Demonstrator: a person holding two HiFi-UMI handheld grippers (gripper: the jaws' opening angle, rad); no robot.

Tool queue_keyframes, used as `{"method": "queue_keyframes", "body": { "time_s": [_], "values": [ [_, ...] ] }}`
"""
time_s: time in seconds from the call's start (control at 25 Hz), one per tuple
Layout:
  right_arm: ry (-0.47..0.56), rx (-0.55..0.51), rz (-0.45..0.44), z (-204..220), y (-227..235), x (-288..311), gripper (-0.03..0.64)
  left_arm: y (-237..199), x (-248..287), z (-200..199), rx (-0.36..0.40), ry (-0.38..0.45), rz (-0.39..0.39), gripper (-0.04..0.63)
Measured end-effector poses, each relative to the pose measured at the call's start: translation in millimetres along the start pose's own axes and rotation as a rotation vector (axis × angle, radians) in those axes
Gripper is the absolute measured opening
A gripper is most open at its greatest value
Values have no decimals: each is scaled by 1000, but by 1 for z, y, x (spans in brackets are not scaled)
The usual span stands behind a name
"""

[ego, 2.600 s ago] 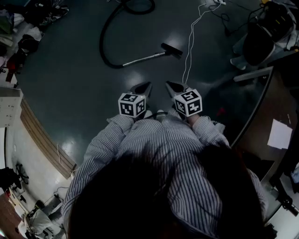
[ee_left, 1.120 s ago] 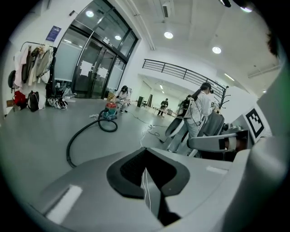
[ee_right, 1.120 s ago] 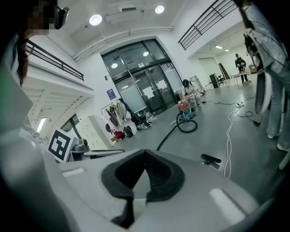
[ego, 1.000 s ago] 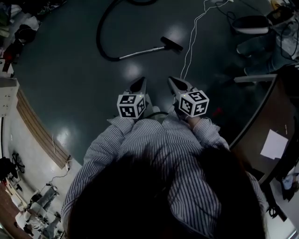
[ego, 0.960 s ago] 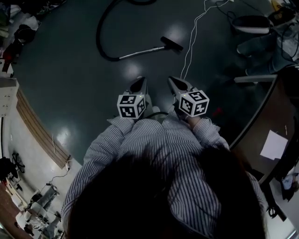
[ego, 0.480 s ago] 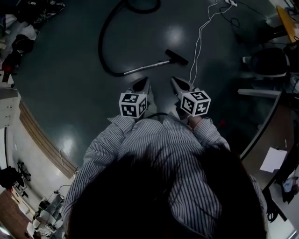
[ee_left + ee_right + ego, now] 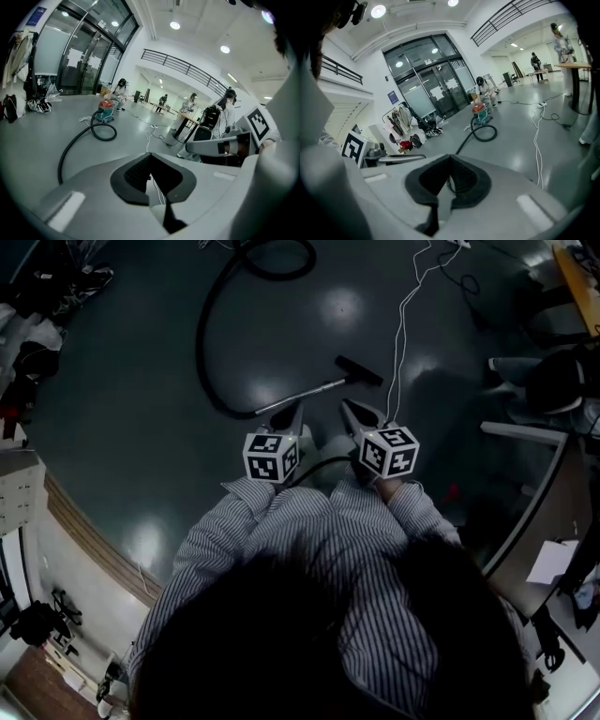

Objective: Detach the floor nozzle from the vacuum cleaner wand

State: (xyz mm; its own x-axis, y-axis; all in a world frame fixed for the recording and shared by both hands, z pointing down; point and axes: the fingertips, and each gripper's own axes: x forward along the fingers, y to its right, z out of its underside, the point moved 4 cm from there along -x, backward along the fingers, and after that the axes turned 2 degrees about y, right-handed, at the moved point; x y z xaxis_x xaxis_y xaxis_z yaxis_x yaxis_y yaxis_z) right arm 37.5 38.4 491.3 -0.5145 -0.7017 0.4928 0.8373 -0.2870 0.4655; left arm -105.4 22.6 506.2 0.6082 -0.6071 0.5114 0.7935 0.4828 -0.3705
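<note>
The black floor nozzle [image 7: 359, 370] lies on the dark floor, joined to the silver wand [image 7: 300, 396]. The wand runs back left into a black hose [image 7: 201, 337]. That hose [image 7: 75, 141] curls away to the red and green vacuum body [image 7: 105, 111], which also shows in the right gripper view [image 7: 479, 109]. My left gripper [image 7: 298, 407] hangs shut and empty just short of the wand. My right gripper [image 7: 343, 405] is shut and empty too, a little short of the nozzle. In both gripper views the jaws meet at the tips with nothing between them.
A white cable [image 7: 399, 326] runs across the floor just right of the nozzle. A desk [image 7: 548, 507] and a seated person [image 7: 561, 379] are at the right. A wooden strip [image 7: 94, 532] edges the floor at the left. Other people stand far off [image 7: 192, 101].
The nozzle and wand have slid down the head view, closer to both grippers, as I walked toward them. Both grippers stayed shut, side by side.
</note>
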Motion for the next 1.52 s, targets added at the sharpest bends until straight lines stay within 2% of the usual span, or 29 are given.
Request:
{"method": "queue_keyframes", "body": {
  "time_s": [0.2,0.6,0.72,0.84,0.96,1.12,1.2,1.4,1.48,1.52],
  "values": [
    [-44,62,3,0,16,13,2,-9,15,-2,-28,-25,-6,6],
    [-119,105,24,0,46,39,2,-21,49,10,19,-134,19,6],
    [-143,87,15,9,67,51,2,-27,73,25,45,-179,14,8],
    [-167,105,23,23,96,64,2,-35,103,46,93,-233,45,6],
    [-207,93,31,47,125,83,2,-47,132,74,78,-274,80,8],
    [-230,79,36,82,168,116,2,-68,177,115,76,-300,54,6],
    [-236,85,34,100,188,136,2,-78,202,136,110,-305,58,8],
    [-204,27,19,141,243,193,2,-123,274,190,280,-318,72,8],
    [-192,10,-2,163,270,215,2,-145,306,219,340,-346,83,8],
    [-193,11,-10,176,284,227,2,-157,321,236,370,-369,96,33]
  ]
}}
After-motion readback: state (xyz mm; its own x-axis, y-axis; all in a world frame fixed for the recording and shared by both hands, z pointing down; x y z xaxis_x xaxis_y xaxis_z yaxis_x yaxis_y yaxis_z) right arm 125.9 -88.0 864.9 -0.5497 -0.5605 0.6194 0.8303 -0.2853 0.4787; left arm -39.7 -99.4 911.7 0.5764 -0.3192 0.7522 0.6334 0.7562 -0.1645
